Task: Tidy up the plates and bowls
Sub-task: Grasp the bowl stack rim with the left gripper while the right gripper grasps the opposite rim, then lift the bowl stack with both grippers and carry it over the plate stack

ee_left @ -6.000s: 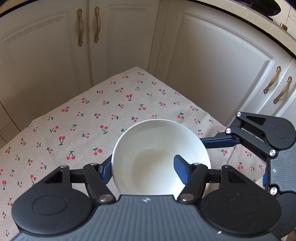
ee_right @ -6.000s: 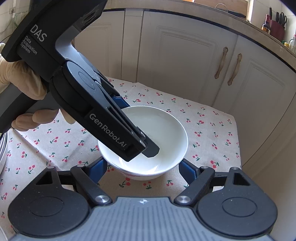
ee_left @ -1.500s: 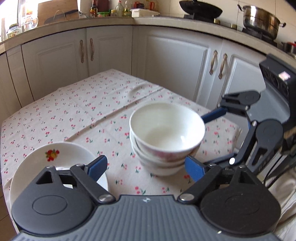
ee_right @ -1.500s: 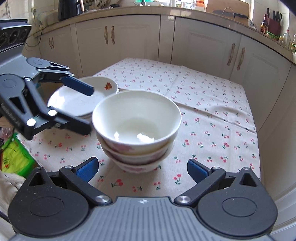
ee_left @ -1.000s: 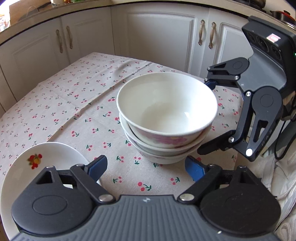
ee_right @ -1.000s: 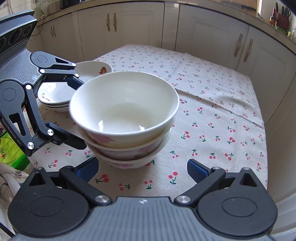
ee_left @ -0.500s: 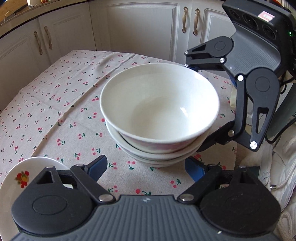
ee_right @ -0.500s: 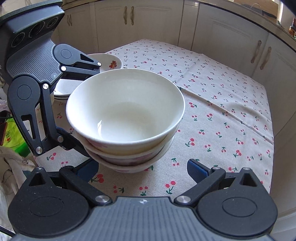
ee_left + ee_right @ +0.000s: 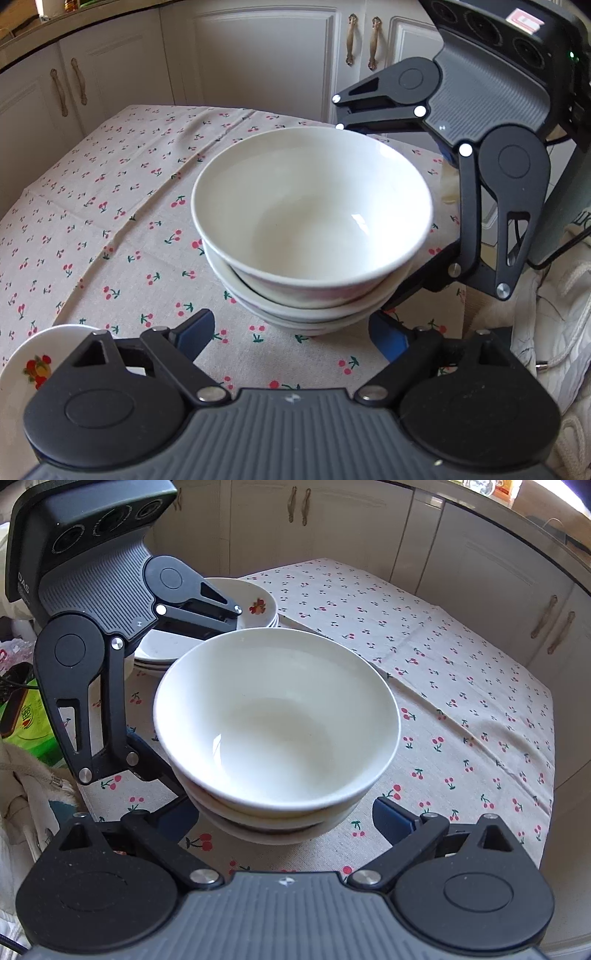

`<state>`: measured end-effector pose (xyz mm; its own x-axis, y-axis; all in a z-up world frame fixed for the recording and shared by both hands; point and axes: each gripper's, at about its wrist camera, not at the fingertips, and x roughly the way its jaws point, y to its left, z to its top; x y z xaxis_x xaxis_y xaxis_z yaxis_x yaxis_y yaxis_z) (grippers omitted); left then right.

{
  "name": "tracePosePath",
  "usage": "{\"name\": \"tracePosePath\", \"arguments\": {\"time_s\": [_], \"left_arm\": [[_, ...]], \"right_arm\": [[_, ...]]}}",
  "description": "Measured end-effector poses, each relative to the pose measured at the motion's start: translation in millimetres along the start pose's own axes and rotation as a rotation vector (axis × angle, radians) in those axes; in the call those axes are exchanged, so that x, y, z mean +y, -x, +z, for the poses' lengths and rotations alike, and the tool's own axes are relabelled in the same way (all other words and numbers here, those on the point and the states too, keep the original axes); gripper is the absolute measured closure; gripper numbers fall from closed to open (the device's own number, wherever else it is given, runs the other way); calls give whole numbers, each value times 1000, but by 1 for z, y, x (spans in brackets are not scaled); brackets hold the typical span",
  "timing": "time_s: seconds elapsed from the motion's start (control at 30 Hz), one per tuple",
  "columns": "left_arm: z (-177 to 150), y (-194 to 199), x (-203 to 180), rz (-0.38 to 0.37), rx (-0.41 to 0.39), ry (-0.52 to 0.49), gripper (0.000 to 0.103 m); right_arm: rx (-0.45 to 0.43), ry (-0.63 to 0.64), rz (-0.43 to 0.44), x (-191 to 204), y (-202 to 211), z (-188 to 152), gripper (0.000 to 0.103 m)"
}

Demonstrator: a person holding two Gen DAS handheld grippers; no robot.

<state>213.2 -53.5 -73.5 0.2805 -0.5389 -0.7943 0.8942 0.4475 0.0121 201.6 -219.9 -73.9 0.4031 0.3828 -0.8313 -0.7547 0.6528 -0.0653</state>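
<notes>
A stack of three white bowls stands on the cherry-print tablecloth; it also shows in the right wrist view. My left gripper is open, its jaws wide, just short of the stack's near side. My right gripper is open too, low at the opposite side of the stack. Each gripper shows in the other's view, one finger above the rim and one below at the base. A stack of white plates with a fruit motif sits behind the left gripper; its edge shows in the left wrist view.
White kitchen cabinets surround the table. The table's edge runs close on the right of the bowls. A green package and pale cloth lie off the table at the left.
Both grippers have moved in closer to the bowl stack and lower, from opposite sides. The stack has stayed put. Both stay open.
</notes>
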Motion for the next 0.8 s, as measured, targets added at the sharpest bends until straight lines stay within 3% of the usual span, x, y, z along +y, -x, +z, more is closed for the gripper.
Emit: {"name": "tracePosePath", "arguments": {"time_s": [0.8], "left_arm": [[12,-8,14,-151,13,-73,15]], "right_arm": [[41,74,75,-12,2,3,6]]}}
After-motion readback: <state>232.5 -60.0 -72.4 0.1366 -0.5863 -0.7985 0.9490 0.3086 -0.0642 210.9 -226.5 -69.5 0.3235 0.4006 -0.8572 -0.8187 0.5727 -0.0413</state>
